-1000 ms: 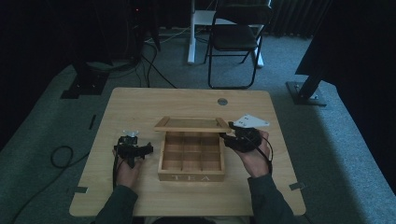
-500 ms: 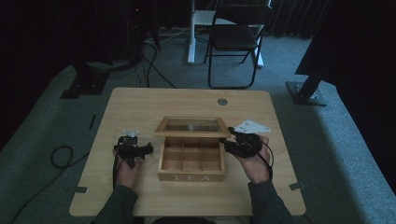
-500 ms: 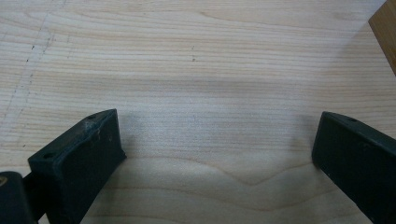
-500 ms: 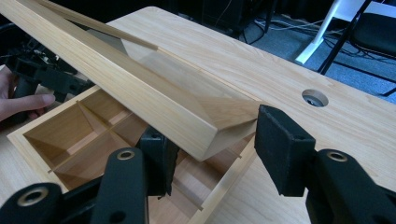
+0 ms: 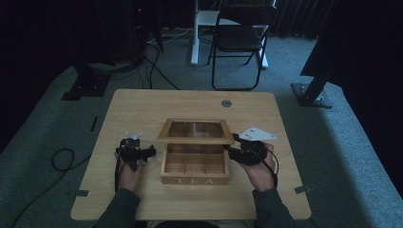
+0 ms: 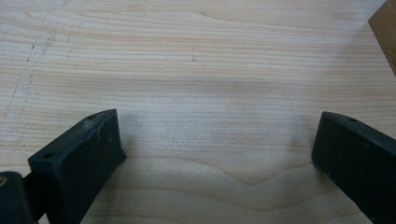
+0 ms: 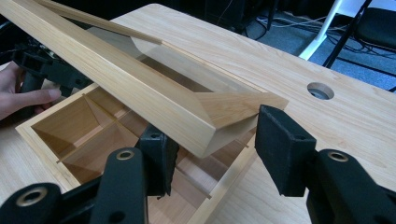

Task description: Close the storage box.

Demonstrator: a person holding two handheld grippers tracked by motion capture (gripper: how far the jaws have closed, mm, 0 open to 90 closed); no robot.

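Left gripper [image 5: 151, 152] just sits on the tabletop [image 5: 142, 104] beside the tea box [image 5: 195, 166], fingers wide and empty. Right gripper [image 7: 212, 140] straddles the half-raised lid's [image 7: 140, 88] corner, not quite pinching it. Looks mid-swing; next needs steady guiding of that lid.

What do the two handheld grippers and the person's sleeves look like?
Both are black: left gripper, right gripper. Blocky matte pads, round eyelets in the arms. A black cable trails from the right one. Sleeves are dark grey-green.
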